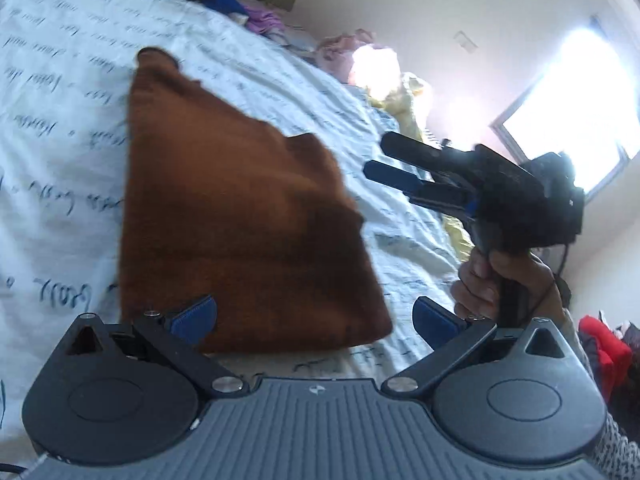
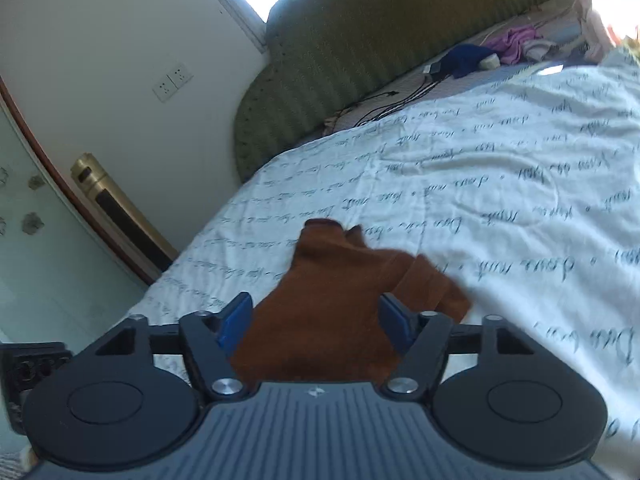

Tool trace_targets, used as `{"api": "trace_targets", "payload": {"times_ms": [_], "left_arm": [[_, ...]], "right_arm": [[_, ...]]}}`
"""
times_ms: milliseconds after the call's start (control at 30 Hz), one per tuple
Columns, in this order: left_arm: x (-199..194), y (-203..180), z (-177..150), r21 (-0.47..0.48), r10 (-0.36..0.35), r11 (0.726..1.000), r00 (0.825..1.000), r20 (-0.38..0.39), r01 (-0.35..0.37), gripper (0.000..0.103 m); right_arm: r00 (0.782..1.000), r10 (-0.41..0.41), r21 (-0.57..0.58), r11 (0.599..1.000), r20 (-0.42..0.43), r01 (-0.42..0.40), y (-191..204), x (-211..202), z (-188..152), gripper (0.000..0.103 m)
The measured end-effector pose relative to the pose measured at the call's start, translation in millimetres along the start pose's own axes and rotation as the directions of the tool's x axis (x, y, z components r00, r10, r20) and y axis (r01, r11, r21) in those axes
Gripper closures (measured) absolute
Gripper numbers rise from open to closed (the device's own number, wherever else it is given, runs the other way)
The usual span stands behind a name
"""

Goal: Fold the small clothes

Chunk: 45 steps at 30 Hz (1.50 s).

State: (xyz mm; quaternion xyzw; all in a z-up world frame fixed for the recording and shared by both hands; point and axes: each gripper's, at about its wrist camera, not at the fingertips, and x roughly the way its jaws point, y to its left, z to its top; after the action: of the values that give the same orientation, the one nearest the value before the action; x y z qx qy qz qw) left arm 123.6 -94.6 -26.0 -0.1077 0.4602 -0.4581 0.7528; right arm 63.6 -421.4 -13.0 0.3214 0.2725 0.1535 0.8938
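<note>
**mossy_k:** Starting big: the bed (image 1: 60, 160) with that white script-print duvet (image 2: 480, 208) is the whole work surface, green padded headboard (image 2: 360, 60) behind it. The brown knit garment (image 1: 240, 220) lies flat on the duvet, looks like a little sweater already folded at least once, with what might be a sleeve or cuff sticking out at the far end (image 2: 324, 226). So I'd say we're mid-fold, or the fold is basically done and it's just been let go.

**dan_tinkers:** Agreed. Left gripper (image 1: 316, 320) has its blue pads spread wide, one over the near edge of the sweater, the other over bare duvet, nothing pinched. Right gripper (image 2: 316, 320) is also spread, the brown knit sitting between its pads but I don't see them pressing it. From the left camera you can see the right one held up off the bed in a hand (image 1: 500, 280), tongs apart.

**mossy_k:** Next move, my guess: either grab the near edge and fold once more toward the far end, or square it up and move on. Knit is floppy, so both corners need pinching evenly or it'll skew.

**dan_tinkers:** Containers? None I can spot. No basket or bin, just loose clothes up by the headboard: a dark blue piece (image 2: 468, 60) and a purple one (image 2: 516, 40).
</note>
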Motion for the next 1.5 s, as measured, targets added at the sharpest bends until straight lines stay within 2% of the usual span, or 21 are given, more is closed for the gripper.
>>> {"api": "trace_targets", "payload": {"times_ms": [67,133,200,300,367,433,467,567,600,633,700,800,933,967,1000,1067,1133,1233,1333,1433,1500], "left_arm": [[0.3,18.8,-4.5,-0.032,-0.019,0.999,1.0,-0.002,0.019,0.0],[-3.2,21.7,-7.3,-0.042,-0.03,0.999,0.999,0.022,0.031,0.0],[-14.2,21.9,-3.7,-0.087,-0.035,0.995,0.999,0.033,0.037,0.0],[-31.0,18.4,-2.8,-0.126,-0.05,0.99,0.996,0.07,0.059,0.0],[-33.6,11.7,-0.6,-0.11,-0.032,0.993,0.996,0.079,0.04,0.0],[-28.0,8.4,2.3,-0.106,0.023,0.994,0.997,0.07,-0.015,0.0],[-23.4,8.4,2.1,-0.11,0.041,0.993,0.997,0.059,-0.034,0.0],[-7.7,11.1,1.2,-0.118,0.074,0.991,0.997,0.035,-0.069,0.0],[-6.8,11.8,-1.3,-0.112,0.086,0.99,0.996,0.037,-0.082,0.0],[-6.0,9.2,-1.5,-0.101,0.097,0.991,0.995,0.039,-0.092,0.0],[-5.0,5.5,-2.2,-0.1,0.111,0.989,0.993,0.036,-0.107,0.0],[-2.9,5.0,-0.8,-0.104,0.121,0.988,0.992,0.034,-0.117,0.0],[-2.6,6.3,-2.4,-0.099,0.121,0.988,0.992,0.035,-0.117,0.0],[-1.9,6.4,-2.9,-0.096,0.123,0.988,0.992,0.036,-0.119,0.0],[-1.4,6.2,-3.4,-0.096,0.125,0.988,0.991,0.037,-0.121,0.0],[-1.0,4.2,-3.5,-0.084,0.134,0.988,0.99,0.036,-0.13,0.0],[-2.9,2.2,-4.1,-0.075,0.138,0.988,0.99,0.036,-0.135,0.0],[-7.5,0.0,-4.5,-0.064,0.144,0.988,0.989,0.033,-0.142,0.0],[-18.5,-6.9,-6.7,-0.042,0.163,0.986,0.986,0.046,-0.161,0.0],[-37.4,-17.6,-12.7,0.003,0.203,0.979,0.977,0.07,-0.204,0.0],[-56.5,-24.5,-24.1,0.033,0.279,0.958,0.955,0.103,-0.283,0.0]], "right_arm": [[0.996,-0.078,0.071,0.994,-0.052,0.082,-20.8,23.9,-8.8,0.043],[0.961,-0.263,0.071,0.961,-0.079,0.269,-44.0,41.0,-15.3,0.041],[0.984,-0.177,0.175,0.968,-0.03,0.18,-53.2,26.5,-21.7,0.04],[0.985,-0.162,0.145,0.978,0.063,0.152,-18.8,-4.1,-29.8,0.04],[0.99,-0.074,0.15,0.987,0.117,0.056,2.4,-17.7,-38.1,0.04],[0.995,-0.004,0.134,0.991,0.099,-0.01,24.2,-12.2,-48.1,0.04],[0.997,0.006,0.125,0.992,0.078,-0.016,28.5,-5.8,-53.1,0.041],[0.993,-0.118,0.103,0.988,-0.006,0.118,11.9,22.4,-68.0,0.046],[0.993,-0.121,0.109,0.987,0.01,0.119,1.0,23.3,-71.5,0.068],[0.995,-0.102,0.157,0.983,0.022,0.098,-8.2,19.5,-72.4,0.075],[0.994,-0.093,0.217,0.973,0.05,0.08,-9.4,5.4,-71.4,0.075],[0.988,-0.132,0.159,0.98,0.075,0.119,17.2,-12.7,-73.3,0.068],[0.992,-0.098,0.113,0.99,0.081,0.089,38.7,-24.2,-91.4,0.028],[0.992,-0.107,0.095,0.99,0.064,0.101,38.5,-20.4,-95.7,0.028],[0.982,-0.185,0.079,0.98,0.025,0.183,34.6,-12.0,-100.3,0.028],[0.937,-0.348,0.062,0.935,-0.026,0.349,23.6,-3.0,-109.0,0.028],[0.948,-0.318,0.076,0.945,0.011,0.317,20.7,-16.8,-115.1,0.028],[0.936,-0.349,0.099,0.934,0.049,0.343,26.7,-50.7,-121.1,0.027],[0.927,-0.37,0.094,0.927,0.061,0.364,36.4,-84.1,-133.0,0.018],[0.903,-0.427,0.078,0.903,0.046,0.423,46.1,-107.4,-147.5,0.016],[0.865,-0.5,0.021,0.866,0.038,0.5,56.9,-107.7,-153.2,0.012]]}}
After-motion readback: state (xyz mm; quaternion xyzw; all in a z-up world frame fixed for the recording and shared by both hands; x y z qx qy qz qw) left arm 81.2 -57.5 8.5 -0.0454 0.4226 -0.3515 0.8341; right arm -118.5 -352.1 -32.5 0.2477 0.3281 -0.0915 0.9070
